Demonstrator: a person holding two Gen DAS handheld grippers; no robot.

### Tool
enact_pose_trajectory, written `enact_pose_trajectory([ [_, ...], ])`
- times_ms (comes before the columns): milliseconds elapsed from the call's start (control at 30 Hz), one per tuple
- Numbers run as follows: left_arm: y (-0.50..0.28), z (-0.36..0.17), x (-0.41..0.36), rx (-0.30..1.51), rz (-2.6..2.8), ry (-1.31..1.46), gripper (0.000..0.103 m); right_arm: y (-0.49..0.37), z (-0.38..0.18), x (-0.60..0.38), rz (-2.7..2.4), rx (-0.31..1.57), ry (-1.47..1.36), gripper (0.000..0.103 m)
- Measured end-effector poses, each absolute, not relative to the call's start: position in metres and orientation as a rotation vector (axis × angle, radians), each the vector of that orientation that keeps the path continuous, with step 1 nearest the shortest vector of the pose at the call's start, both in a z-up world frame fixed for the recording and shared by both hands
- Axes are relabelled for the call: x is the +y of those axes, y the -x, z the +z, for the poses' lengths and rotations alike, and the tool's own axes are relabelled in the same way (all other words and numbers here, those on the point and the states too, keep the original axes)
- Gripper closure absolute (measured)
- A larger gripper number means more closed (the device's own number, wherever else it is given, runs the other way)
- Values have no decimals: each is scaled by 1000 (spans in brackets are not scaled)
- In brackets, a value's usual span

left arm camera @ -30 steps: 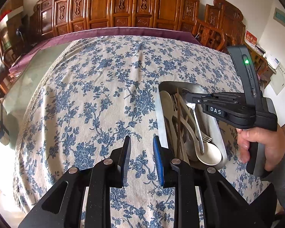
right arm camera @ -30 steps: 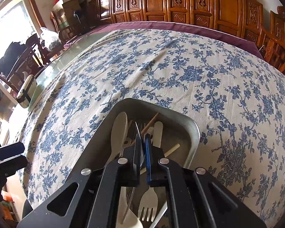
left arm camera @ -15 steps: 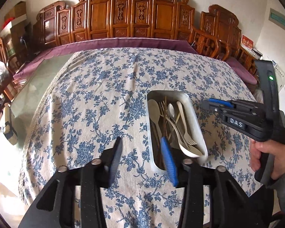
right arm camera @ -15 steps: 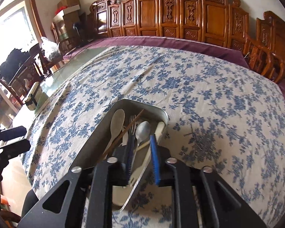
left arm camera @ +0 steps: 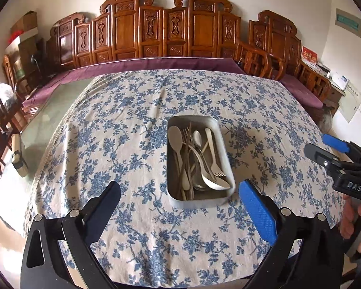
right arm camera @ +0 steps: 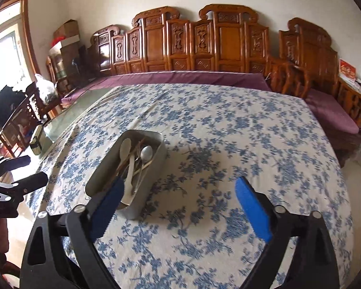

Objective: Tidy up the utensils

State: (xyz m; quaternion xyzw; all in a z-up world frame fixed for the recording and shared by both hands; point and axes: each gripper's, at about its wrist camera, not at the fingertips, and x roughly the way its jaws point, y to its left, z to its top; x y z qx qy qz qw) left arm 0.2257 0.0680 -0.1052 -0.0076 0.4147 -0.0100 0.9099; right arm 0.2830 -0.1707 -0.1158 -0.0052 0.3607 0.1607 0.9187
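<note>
We hold both claws above the table, each tilted down toward the blue-flowered tablecloth (left arm camera: 137, 130). Our left gripper (left arm camera: 180, 192) has its jaws spreading apart, already wide, and nothing sits between them: only cloth shows in the gap, along with the near end of the metal tray (left arm camera: 197, 201), which lies just ahead of the fingertips and slightly toward the blue-padded finger (left arm camera: 258, 214). The tray is clear of both fingers.

In the tray we see the utensils lying lengthwise in a loose pile: a pale spoon (left arm camera: 177, 142) on the side nearer the black finger, a metal spoon (left arm camera: 197, 138) in the middle, a pale fork (left arm camera: 213, 154) on the far side, and thin wooden chopsticks (left arm camera: 187, 159) crossing among them.

Our right gripper (right arm camera: 178, 195) is also opening, jaws wide with bare cloth between them. From its camera the tray (right arm camera: 154, 168) lies ahead and off to the side of its dark-blue padded finger (right arm camera: 108, 204), which overlaps the tray's near corner in the view; we cannot tell whether it touches. In the left camera the right gripper (left arm camera: 329, 149) sits well off beyond the blue finger, held by a hand (left arm camera: 359, 226).

Carved wooden benches (right arm camera: 204, 41) stand beyond the table.
</note>
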Motion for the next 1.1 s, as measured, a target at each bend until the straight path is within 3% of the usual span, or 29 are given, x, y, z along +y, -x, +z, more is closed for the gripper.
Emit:
enact_pose_trajectory([
  [467,-184,-105,20,825,-47,8,8,-203,-93,-222,210,675,13,3],
  [1100,-135,-19,-19,652,-54,-21,8,-155,-34,-240,172,542,-13,3],
])
